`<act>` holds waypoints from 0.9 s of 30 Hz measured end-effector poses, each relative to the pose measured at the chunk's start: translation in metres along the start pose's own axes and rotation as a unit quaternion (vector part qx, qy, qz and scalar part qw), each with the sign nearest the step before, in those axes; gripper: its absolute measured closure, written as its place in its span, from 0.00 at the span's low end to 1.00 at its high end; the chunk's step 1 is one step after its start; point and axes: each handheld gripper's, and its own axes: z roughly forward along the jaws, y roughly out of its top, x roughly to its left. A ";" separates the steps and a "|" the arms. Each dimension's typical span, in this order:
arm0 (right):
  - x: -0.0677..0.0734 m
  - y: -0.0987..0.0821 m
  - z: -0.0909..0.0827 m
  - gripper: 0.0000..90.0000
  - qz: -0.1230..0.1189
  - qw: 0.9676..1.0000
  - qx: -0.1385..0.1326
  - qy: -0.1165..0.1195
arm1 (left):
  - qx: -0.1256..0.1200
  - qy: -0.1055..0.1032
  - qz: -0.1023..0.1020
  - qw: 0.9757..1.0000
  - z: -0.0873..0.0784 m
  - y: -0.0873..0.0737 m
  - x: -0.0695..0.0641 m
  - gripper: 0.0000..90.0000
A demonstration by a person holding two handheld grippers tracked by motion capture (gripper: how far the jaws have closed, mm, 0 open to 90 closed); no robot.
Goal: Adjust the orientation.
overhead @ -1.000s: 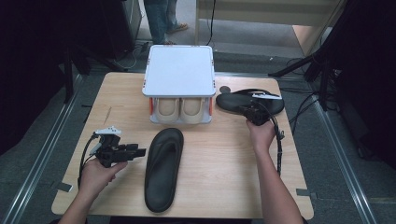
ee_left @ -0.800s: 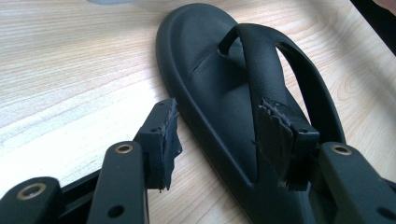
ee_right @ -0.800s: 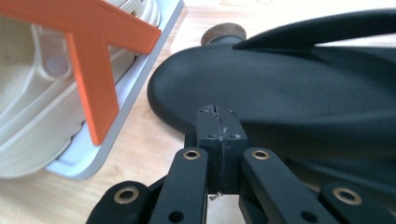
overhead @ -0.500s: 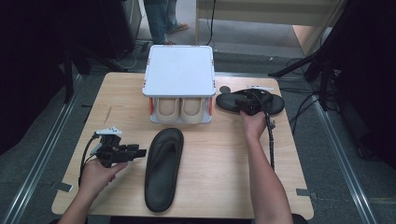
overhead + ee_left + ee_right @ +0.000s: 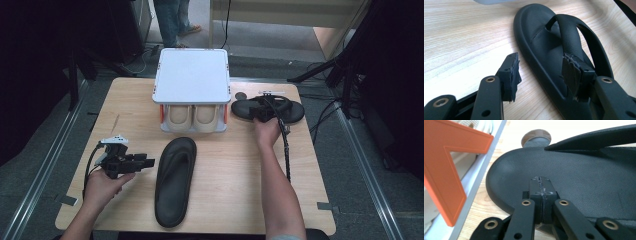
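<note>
Right gripper (image 5: pixel 261 113) is lying over the far sandal (image 5: pixel 290 111), which is resting flat on the tabletop (image 5: pixel 235 170) at the far right, just beside the white rack (image 5: pixel 192 80). In the right gripper view its fingers (image 5: pixel 541 195) are pressed together with nothing between them — tips sitting just above the sandal's black footbed (image 5: pixel 579 177), near its rounded end. Whether the tips are actually touching the footbed cannot be told. An orange bracket (image 5: pixel 446 170) of the rack is standing close on the left of that view, and a small round disc (image 5: pixel 536 138) is lying on the wood just past the sandal's edge.

Left gripper (image 5: pixel 131 163) is being held low at the near left of the tabletop, pointing toward the near sandal (image 5: pixel 175 180), which is lying lengthwise at the middle, toe toward the rack. In the left gripper view the fingers (image 5: pixel 510 75) are standing apart, gripping nothing — one pad over bare wood, the other in front of the sandal's strap (image 5: pixel 570 37), with the sole's rim between them.

A beige pair of shoes (image 5: pixel 192 117) is sitting in the rack's lower level, under the white top.
</note>
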 end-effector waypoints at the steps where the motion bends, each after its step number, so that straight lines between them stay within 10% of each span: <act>1: -0.002 0.000 0.000 1.00 0.007 1.000 -0.003 0.008 | 0.001 0.002 -0.001 1.000 0.000 0.000 0.001 0.54; 27: -0.010 -0.012 -0.018 1.00 -0.001 0.999 0.024 0.028 | -0.003 0.015 -0.011 1.000 -0.003 0.004 0.012 0.53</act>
